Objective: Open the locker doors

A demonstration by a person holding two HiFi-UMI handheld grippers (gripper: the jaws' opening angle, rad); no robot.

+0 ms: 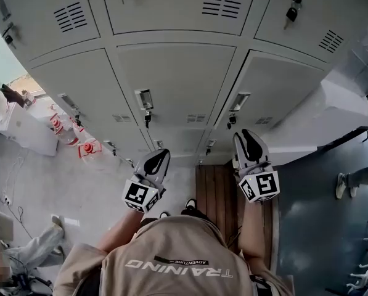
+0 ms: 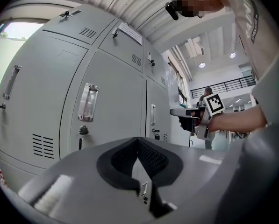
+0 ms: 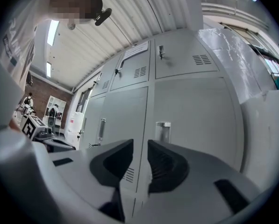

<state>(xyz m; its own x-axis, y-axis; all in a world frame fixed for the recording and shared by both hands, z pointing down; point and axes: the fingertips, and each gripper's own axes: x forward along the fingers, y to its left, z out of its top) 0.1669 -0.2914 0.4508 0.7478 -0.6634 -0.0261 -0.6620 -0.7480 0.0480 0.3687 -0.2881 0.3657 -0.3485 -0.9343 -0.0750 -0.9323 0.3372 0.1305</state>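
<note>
A bank of grey locker doors (image 1: 177,79) fills the head view, all shut. The middle door carries a handle (image 1: 144,98) with a key below it; the door to its right has a handle (image 1: 240,101) as well. My left gripper (image 1: 163,155) is held short of the middle door, touching nothing, and its tips meet (image 2: 138,141), so it is shut and empty. In the left gripper view a door handle (image 2: 88,102) and lock (image 2: 83,130) lie ahead. My right gripper (image 1: 245,134) faces the right door, its jaws (image 3: 139,146) a narrow gap apart with nothing in them, below a handle (image 3: 162,131).
Wooden boards (image 1: 217,190) lie under the person's feet. Red-and-white objects (image 1: 88,147) and a white box (image 1: 23,128) stand at the left by the lockers. One person sits at lower left (image 1: 23,251); another's leg (image 1: 356,180) shows at the right.
</note>
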